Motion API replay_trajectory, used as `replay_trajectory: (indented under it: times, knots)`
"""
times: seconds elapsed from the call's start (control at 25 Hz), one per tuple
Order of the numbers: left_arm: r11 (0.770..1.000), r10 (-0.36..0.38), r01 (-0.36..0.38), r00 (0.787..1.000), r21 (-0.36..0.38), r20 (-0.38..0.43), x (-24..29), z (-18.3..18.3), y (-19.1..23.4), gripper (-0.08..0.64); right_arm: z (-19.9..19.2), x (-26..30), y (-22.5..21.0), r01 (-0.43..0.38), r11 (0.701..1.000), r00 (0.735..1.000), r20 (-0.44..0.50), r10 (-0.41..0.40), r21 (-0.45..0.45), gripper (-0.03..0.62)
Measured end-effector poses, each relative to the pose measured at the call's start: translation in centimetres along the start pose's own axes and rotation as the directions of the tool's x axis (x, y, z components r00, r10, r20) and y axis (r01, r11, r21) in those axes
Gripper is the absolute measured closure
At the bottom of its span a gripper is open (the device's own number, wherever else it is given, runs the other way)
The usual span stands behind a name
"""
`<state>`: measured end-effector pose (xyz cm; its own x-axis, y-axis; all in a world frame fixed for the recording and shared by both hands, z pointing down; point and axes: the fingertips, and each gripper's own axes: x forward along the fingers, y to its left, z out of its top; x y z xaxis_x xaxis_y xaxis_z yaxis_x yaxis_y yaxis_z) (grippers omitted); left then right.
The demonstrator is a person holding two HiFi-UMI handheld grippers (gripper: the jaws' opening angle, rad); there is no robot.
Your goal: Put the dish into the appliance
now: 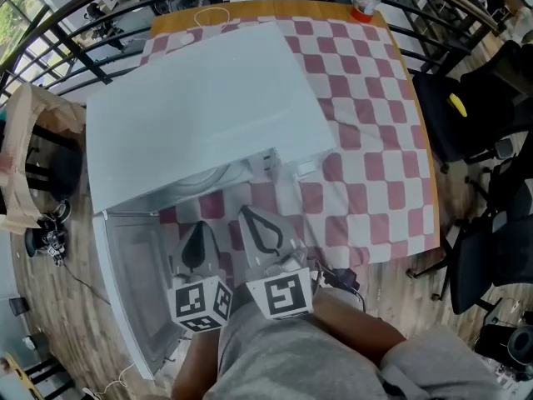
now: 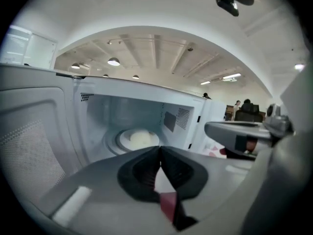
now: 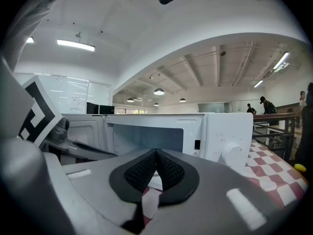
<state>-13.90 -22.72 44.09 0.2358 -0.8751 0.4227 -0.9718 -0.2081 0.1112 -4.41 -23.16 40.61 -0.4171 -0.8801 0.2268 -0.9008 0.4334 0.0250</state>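
A white microwave (image 1: 200,115) stands on the checked tablecloth (image 1: 366,107), its door (image 1: 133,282) swung open toward me on the left. In the left gripper view a pale dish (image 2: 139,139) lies on the round turntable inside the cavity (image 2: 122,116). My left gripper (image 1: 196,244) (image 2: 160,148) hangs in front of the opening, shut, with nothing between its pads. Beside it on the right, my right gripper (image 1: 260,230) (image 3: 156,152) is also shut and empty, facing the microwave front and its knob (image 3: 230,153).
The open door (image 2: 34,146) walls off the left side. A red cup (image 1: 362,8) stands at the table's far edge. Black office chairs (image 1: 466,115) sit to the right, a brown bag (image 1: 33,157) to the left, and a railing (image 1: 75,23) runs behind.
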Motion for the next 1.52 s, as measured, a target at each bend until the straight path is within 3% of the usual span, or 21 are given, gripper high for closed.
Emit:
replay_trajectory:
  times: [0.44,1.12,1.52]
  knots:
    - [0.994,-0.099,0.095,0.992,0.049,0.082,-8.5,0.0,-1.6,0.549,0.4,-6.5,5.1,0.031,0.997,1.0,0.0,-0.031,-0.073,0.594]
    - [0.997,-0.079,0.075,0.986,0.037,0.144,-23.3,-4.2,-2.1,0.549,-0.3,-18.6,15.8,-0.01,0.996,0.999,0.047,0.015,-0.093,0.594]
    - [0.995,-0.105,0.103,0.983,0.018,0.15,-27.9,-5.9,-3.8,0.549,-0.2,-23.7,17.4,0.008,0.993,0.998,0.065,0.0,-0.117,0.594]
